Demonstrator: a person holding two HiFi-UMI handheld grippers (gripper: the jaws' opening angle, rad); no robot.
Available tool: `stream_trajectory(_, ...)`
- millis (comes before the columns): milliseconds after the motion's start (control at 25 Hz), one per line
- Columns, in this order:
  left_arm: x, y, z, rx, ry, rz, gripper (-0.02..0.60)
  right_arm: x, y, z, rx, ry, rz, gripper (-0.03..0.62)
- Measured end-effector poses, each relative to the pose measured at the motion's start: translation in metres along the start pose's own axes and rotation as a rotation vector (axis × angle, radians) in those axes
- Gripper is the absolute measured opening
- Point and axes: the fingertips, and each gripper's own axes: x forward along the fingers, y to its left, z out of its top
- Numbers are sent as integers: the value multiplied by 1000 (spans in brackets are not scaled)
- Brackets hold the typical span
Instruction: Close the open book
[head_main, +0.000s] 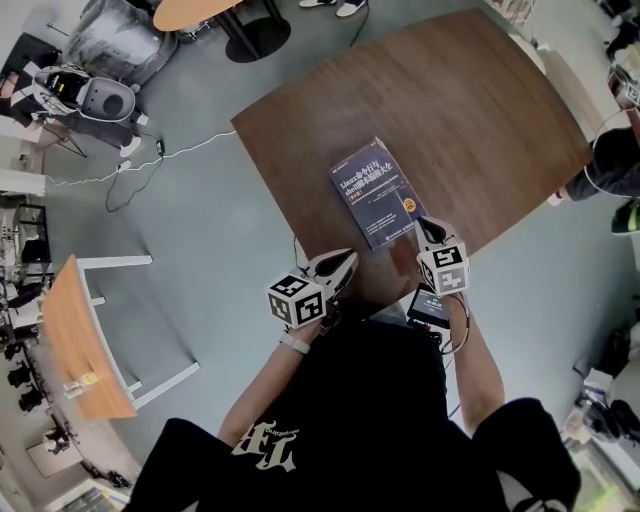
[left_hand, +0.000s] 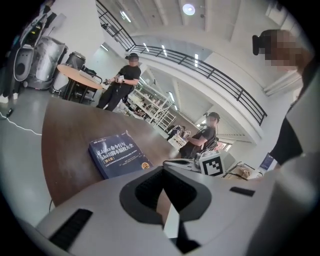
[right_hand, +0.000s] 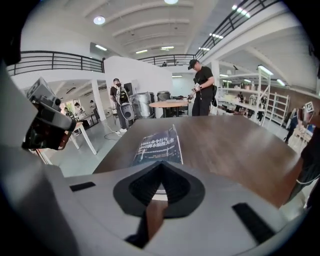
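A dark blue book (head_main: 378, 192) lies closed, cover up, on the brown wooden table (head_main: 450, 110), close to the near edge. It also shows in the left gripper view (left_hand: 117, 155) and the right gripper view (right_hand: 157, 145). My left gripper (head_main: 345, 260) hovers off the table's near edge, to the left of and below the book, jaws together and holding nothing (left_hand: 162, 170). My right gripper (head_main: 428, 230) sits just off the book's near right corner, also shut and empty (right_hand: 161, 164), pointing along the book.
A person (head_main: 615, 160) stands at the table's right edge. Another person (left_hand: 122, 82) stands beyond the table by a round table (head_main: 195, 10). An orange desk (head_main: 75, 340) and a grey machine (head_main: 90, 95) stand on the floor to the left, with a cable (head_main: 180, 150).
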Motion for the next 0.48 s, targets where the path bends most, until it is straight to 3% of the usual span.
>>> stream_trajectory(320, -36, -2, 21, 7, -57, 62, 5, -52, -1, 31, -75, -74, -7, -12)
stream_trajectory(480, -53, -7, 22, 21, -93, 16, 5, -76, 9, 28, -73, -109, -25, -12)
